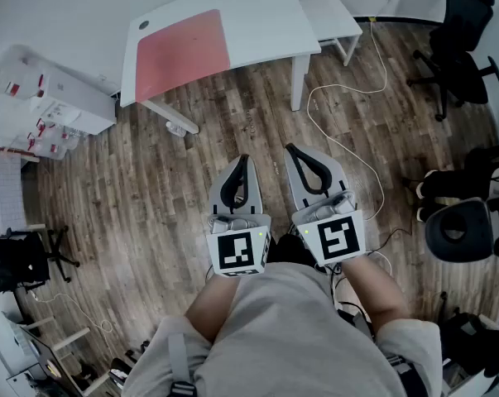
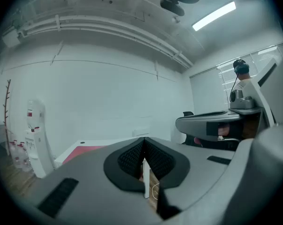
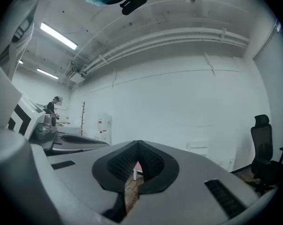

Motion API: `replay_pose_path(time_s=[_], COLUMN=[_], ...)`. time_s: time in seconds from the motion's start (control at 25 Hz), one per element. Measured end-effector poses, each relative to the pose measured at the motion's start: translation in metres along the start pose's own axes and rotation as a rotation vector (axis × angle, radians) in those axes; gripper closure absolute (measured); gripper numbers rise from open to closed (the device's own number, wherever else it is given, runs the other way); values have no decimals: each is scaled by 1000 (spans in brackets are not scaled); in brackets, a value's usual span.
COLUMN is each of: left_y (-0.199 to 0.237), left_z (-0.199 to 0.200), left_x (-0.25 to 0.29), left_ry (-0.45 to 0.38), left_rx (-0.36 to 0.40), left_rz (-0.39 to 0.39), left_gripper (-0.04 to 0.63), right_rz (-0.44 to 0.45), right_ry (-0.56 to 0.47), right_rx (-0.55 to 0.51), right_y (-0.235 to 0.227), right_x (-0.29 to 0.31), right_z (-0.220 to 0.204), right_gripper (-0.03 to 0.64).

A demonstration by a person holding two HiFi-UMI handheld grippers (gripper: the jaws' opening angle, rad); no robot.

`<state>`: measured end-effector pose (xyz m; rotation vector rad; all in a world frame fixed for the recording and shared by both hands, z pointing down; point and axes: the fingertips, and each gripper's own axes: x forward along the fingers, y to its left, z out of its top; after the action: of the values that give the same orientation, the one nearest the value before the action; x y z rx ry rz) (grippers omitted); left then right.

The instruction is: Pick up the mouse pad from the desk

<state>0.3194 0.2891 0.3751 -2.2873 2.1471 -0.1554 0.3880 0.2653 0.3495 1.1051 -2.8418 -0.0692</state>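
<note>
A pink mouse pad (image 1: 183, 50) lies flat on the left half of a white desk (image 1: 266, 23) at the top of the head view. Both grippers hang level over the wooden floor, well short of the desk and side by side. My left gripper (image 1: 246, 160) has its jaws shut with nothing between them, and my right gripper (image 1: 290, 149) is shut and empty too. In the left gripper view the mouse pad (image 2: 82, 152) shows as a pink strip beyond the shut left gripper (image 2: 143, 140). The right gripper (image 3: 138, 144) points toward the white wall, a sliver of pink showing through its tip gap.
A white cable (image 1: 348, 151) snakes over the floor right of the desk. Black office chairs (image 1: 460, 31) stand at the right, another (image 1: 460, 230) lower down. White boxes (image 1: 55, 98) sit at the left, a small white side table (image 1: 332, 16) behind the desk.
</note>
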Motion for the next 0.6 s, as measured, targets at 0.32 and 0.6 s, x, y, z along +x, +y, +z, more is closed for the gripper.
replay_pose_path(time_s=[0.32,0.6], left_y=[30,63], left_z=[-8,-25], left_x=[4,10], left_ry=[30,79], left_rx=[-15,-23], left_rz=[4,43], left_gripper=[584,584], right_rz=[13,37], right_ry=[28,86], right_rx=[-23,-60], right_y=[16,31], right_x=[25,57], right_z=[-2,-18], right_gripper=[578,577])
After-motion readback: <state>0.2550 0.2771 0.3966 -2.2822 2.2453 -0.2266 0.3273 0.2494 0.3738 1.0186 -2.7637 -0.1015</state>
